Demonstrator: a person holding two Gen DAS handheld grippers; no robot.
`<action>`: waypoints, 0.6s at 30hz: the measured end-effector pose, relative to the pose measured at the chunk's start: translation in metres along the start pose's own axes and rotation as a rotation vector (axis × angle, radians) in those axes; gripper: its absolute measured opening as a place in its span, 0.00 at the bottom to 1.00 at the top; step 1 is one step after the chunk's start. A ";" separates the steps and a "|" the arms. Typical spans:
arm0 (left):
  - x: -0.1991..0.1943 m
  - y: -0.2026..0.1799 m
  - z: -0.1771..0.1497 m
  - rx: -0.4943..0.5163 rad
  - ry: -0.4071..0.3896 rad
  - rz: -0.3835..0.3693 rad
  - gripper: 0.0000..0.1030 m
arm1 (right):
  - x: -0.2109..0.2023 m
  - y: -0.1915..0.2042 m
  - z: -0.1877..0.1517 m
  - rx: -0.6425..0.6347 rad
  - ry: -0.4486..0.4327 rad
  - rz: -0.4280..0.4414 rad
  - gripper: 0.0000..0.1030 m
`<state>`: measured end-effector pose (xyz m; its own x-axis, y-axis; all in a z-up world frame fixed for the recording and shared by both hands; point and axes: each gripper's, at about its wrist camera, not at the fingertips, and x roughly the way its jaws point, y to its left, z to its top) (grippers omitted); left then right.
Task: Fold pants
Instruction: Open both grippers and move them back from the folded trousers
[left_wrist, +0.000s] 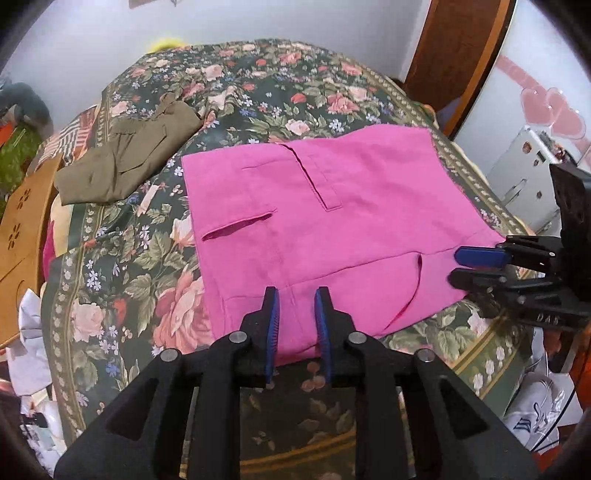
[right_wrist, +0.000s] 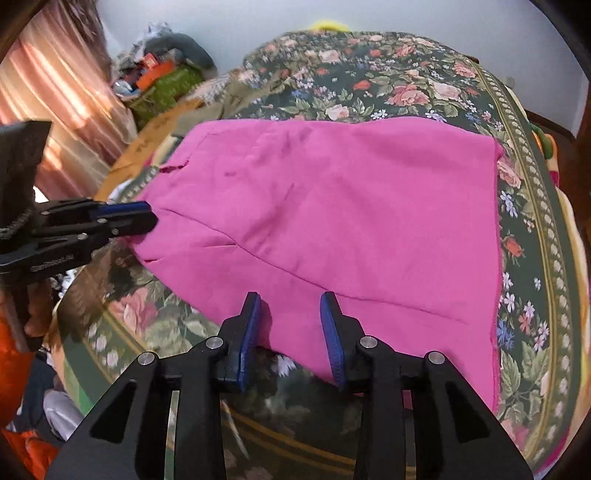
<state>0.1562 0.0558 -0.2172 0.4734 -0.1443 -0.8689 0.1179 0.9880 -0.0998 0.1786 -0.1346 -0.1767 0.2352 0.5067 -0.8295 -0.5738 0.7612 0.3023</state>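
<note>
The pink pants (left_wrist: 332, 221) lie flat on a floral bedspread (left_wrist: 140, 266), waist and pockets toward the near side; they also fill the right wrist view (right_wrist: 351, 206). My left gripper (left_wrist: 296, 295) is open, its blue-padded fingers over the near edge of the pants with nothing between them. It also shows at the left of the right wrist view (right_wrist: 149, 218). My right gripper (right_wrist: 291, 301) is open above the near edge of the pants, holding nothing. It shows at the right of the left wrist view (left_wrist: 456, 266), beside the pants' corner.
Folded olive-green pants (left_wrist: 129, 162) lie on the bedspread at the back left. A wooden board (left_wrist: 22, 229) stands at the bed's left side. Clutter is piled on the floor (right_wrist: 162, 74) by the curtain. A white cabinet (left_wrist: 528, 173) stands at the right.
</note>
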 end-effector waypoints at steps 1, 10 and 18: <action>-0.002 0.003 -0.002 -0.004 -0.002 -0.009 0.22 | -0.004 -0.002 -0.001 0.000 -0.001 -0.011 0.29; -0.011 0.017 -0.015 -0.045 -0.027 -0.041 0.25 | -0.032 -0.042 -0.027 0.062 -0.018 -0.155 0.29; -0.013 0.019 -0.013 -0.053 -0.012 -0.051 0.26 | -0.041 -0.062 -0.033 0.128 -0.008 -0.162 0.33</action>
<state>0.1412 0.0770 -0.2137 0.4787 -0.1945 -0.8562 0.0956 0.9809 -0.1694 0.1783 -0.2157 -0.1772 0.3227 0.3757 -0.8687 -0.4235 0.8782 0.2225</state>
